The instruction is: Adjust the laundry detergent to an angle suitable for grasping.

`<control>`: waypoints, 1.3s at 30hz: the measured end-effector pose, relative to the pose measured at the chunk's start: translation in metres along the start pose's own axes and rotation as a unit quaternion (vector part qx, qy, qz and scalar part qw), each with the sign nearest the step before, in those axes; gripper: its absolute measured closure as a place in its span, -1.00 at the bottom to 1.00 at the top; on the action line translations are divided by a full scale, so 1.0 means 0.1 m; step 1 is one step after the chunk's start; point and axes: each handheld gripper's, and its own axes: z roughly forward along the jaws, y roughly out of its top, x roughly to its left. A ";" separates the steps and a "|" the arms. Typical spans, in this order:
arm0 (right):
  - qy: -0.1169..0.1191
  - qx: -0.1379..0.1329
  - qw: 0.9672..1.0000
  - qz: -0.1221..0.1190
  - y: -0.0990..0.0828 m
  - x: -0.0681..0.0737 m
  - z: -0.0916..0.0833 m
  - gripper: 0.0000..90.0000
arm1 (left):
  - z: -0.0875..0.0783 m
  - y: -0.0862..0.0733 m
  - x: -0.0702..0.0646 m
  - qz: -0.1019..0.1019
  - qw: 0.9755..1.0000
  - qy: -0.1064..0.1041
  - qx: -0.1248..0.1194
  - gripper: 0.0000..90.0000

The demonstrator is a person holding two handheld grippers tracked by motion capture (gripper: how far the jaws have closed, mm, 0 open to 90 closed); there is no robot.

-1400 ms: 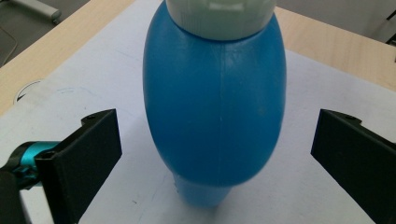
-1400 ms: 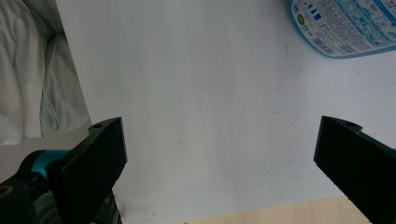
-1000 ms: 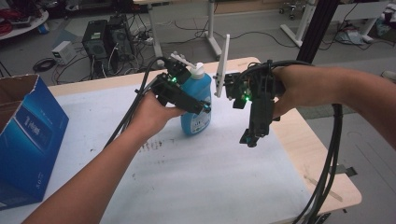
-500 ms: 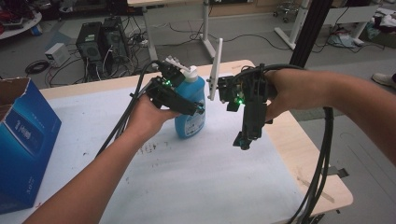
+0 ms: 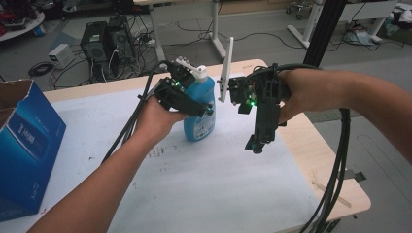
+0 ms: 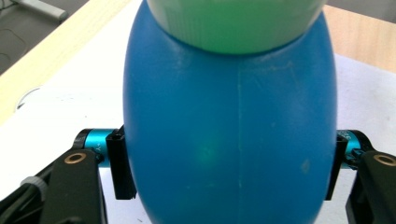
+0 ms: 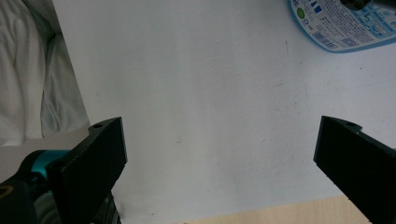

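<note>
While your left gripper (image 6: 224,186), jaws just closing, clamps blue bottle (image 5: 200,112) mid-table, your right gripper (image 7: 219,163) hangs wide open, empty, near table's right edge (image 5: 335,165).

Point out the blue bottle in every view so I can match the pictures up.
High view: the blue bottle stands upright at the table's far middle, with the left gripper around it.
Left gripper view: the bottle is at the centre, between the two jaws, pads against its sides.
Right gripper view: its labelled lower part is in the top right corner.
Shared landmark: the white table sheet.
</note>
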 end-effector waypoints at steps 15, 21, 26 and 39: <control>0.002 -0.001 1.000 -0.001 0.01 -0.02 0.01 -0.96 | -0.01 -0.01 0.02 0.007 1.000 -0.009 -0.005 -0.05; 0.002 0.000 1.000 -0.001 0.01 -0.02 0.01 -0.96 | -0.01 -0.01 0.03 0.012 1.000 -0.015 -0.006 -0.03; 0.004 -0.002 1.000 0.000 0.00 -0.02 0.01 -0.96 | -0.05 0.01 0.01 0.027 1.000 -0.013 -0.003 -0.02; -0.001 -0.003 1.000 0.001 0.02 0.03 -0.01 -0.96 | -0.59 0.11 0.22 0.061 0.995 -0.066 -0.032 -0.02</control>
